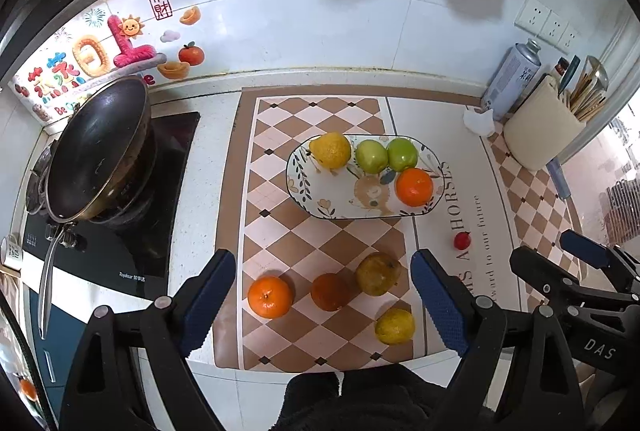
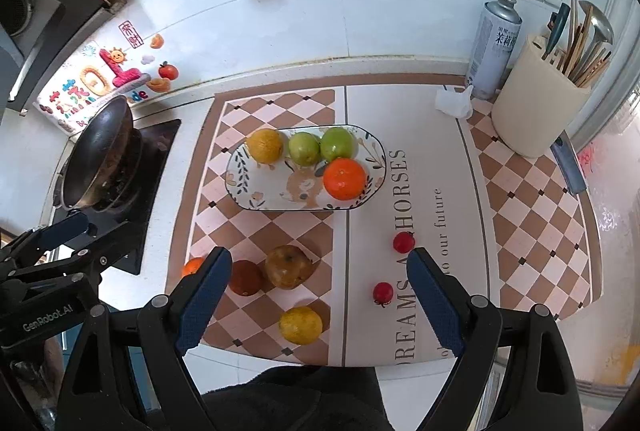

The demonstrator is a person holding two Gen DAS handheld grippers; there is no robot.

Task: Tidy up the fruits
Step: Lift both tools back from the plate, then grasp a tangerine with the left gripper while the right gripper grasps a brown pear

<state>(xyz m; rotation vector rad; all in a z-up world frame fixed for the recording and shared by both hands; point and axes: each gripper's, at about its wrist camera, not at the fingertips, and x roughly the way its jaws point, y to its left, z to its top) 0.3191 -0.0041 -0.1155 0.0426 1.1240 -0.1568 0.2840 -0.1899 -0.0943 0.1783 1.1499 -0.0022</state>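
Your left gripper (image 1: 323, 299) and right gripper (image 2: 319, 297) both hang with jaws spread wide and nothing between them, above the near edge of a checkered mat (image 1: 280, 231) on a kitchen counter. Farther back on the mat, an oval plate (image 1: 308, 187) carries a lemon (image 1: 330, 150), two green apples (image 1: 371, 156) (image 1: 402, 154) side by side, and an orange (image 1: 414, 186). Loose on the mat nearer you lie a second orange (image 1: 270, 297), a dark orange fruit (image 1: 330, 292), a brownish mottled fruit (image 1: 378, 273) touching it, and a second lemon (image 1: 395, 326). Two small red tomatoes (image 2: 403, 242) (image 2: 383, 292) sit on the lettered panel to the right. A wok (image 1: 98, 151) rests on the stove at left; a utensil holder (image 2: 538, 103) and a spray can (image 2: 494, 43) stand at the back right.
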